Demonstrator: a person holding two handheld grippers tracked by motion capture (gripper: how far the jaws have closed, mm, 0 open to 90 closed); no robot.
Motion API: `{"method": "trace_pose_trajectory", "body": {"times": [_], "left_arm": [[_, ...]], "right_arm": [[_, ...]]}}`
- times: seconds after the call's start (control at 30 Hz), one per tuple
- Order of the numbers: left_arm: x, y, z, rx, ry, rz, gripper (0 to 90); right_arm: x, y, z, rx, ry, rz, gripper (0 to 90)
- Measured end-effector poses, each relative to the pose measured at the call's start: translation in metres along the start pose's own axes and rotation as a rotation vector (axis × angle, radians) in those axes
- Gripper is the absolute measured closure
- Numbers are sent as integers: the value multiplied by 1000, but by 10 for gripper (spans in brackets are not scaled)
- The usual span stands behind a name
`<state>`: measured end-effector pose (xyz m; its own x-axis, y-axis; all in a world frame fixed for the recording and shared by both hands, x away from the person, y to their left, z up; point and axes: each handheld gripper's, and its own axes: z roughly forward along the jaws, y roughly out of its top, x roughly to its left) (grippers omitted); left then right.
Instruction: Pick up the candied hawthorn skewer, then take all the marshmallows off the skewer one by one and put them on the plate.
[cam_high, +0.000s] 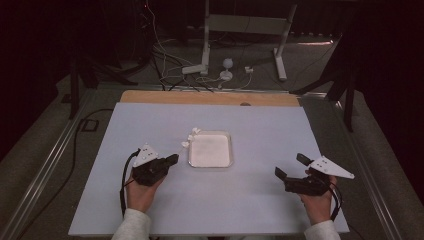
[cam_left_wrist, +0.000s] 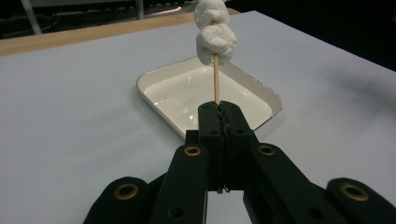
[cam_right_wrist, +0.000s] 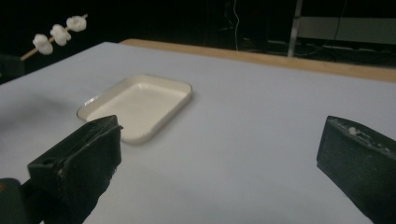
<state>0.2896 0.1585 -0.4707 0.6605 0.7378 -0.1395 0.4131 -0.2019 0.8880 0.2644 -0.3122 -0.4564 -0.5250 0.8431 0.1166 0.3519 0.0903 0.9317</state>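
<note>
Threading one skewer (cam_left_wrist: 216, 86): three marshmallows (cam_right_wrist: 60, 34), beside one tray (cam_high: 226, 135).

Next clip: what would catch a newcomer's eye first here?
Most striking is the skewer threaded with white marshmallows, clamped in the shut left gripper and held up over the near left corner of the tray. The shallow white tray sits empty at the middle of the pale table. To the right, the right gripper stands wide open with nothing between its jaws, bits of white stuck to one pad.
</note>
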Motion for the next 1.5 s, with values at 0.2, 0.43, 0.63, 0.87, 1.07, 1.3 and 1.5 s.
{"method": "trace_pose_trajectory", "body": {"times": [0.2,0.43,0.63,0.87,1.07,1.3,1.5], "left_arm": [[-2,1,0,-11,-9,12,899],[-8,0,3,-25,-35,34,899],[-11,0,5,-24,-44,44,899],[-12,0,6,-29,-42,46,899],[-17,0,9,-23,-50,60,899],[-25,0,15,-12,-63,81,899],[-29,-1,20,-6,-81,99,899]], "right_arm": [[0,18,19,-3,31,27,0],[9,36,43,-6,86,66,0],[26,49,64,16,142,50,0],[47,61,90,47,210,29,0],[65,69,112,71,274,53,18],[77,73,129,119,335,89,164],[86,77,145,168,357,152,438]]}}
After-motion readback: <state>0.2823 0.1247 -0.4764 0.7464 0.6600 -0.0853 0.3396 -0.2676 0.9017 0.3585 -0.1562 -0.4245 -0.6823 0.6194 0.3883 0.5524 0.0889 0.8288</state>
